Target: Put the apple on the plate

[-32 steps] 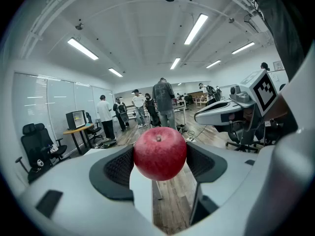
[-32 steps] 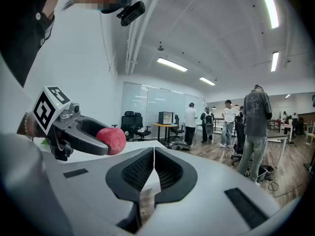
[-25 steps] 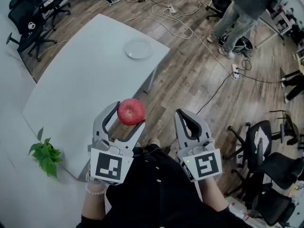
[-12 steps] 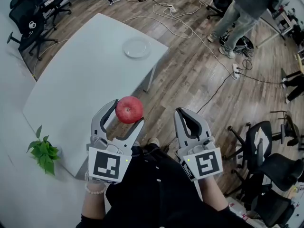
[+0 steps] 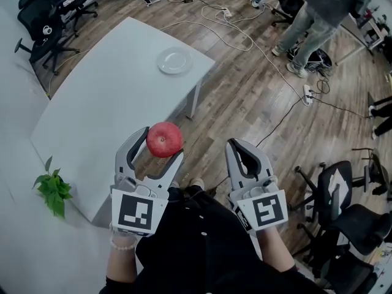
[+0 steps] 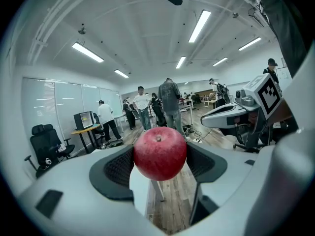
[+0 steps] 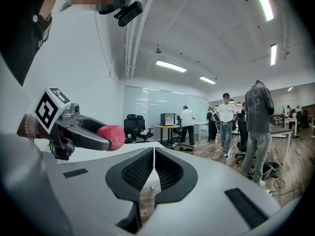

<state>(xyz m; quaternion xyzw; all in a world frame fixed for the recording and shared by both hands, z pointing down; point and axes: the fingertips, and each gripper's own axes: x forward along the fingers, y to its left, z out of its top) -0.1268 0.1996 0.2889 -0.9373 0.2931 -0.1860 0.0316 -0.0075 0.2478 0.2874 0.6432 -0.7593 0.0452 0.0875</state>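
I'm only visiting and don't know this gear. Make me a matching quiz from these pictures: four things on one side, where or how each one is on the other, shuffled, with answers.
Things:
1. apple
2. plate
3. right tool
4. green leaves

Places or states:
A. jaws shut, holding nothing
B. lying bare at the far end of the table
C. gripped between the jaws of the left tool
D. off the table's near left edge

Pairs: 1-C, 2-B, 3-A, 4-D.
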